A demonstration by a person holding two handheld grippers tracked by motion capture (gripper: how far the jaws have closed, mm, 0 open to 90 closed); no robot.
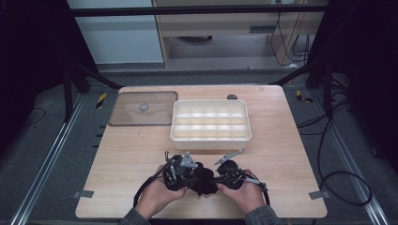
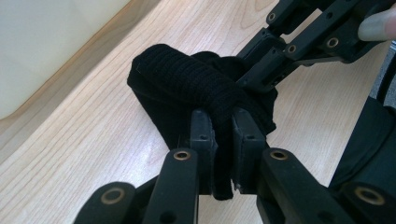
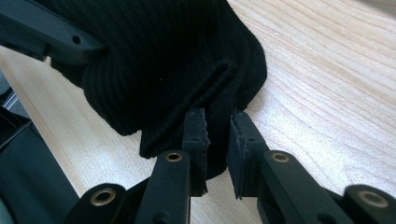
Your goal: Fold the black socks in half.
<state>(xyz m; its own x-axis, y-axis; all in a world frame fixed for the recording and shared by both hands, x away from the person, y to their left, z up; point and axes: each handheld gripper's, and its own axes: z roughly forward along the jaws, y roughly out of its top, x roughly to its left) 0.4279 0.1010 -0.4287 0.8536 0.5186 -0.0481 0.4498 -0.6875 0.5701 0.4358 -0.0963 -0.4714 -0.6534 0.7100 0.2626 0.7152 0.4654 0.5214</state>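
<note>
A black ribbed sock (image 1: 202, 182) is bunched up near the wooden table's front edge, stretched between the two grippers. My left gripper (image 1: 191, 175) comes in from the left, and in the left gripper view this gripper (image 2: 223, 119) is shut on a fold of the sock (image 2: 187, 79). My right gripper (image 1: 218, 178) comes in from the right. In the right gripper view that gripper (image 3: 218, 122) is shut on the sock's (image 3: 163, 56) hemmed edge. Across the sock, the right gripper (image 2: 261, 70) bites into the fabric in the left gripper view. A hand holds each gripper.
A white tray (image 1: 210, 142) divided into several empty compartments stands at the table's middle, just beyond the grippers. A tinted clear lid (image 1: 126, 117) with a round knob lies flat at the back left. A small dark object (image 1: 232, 97) sits at the back edge.
</note>
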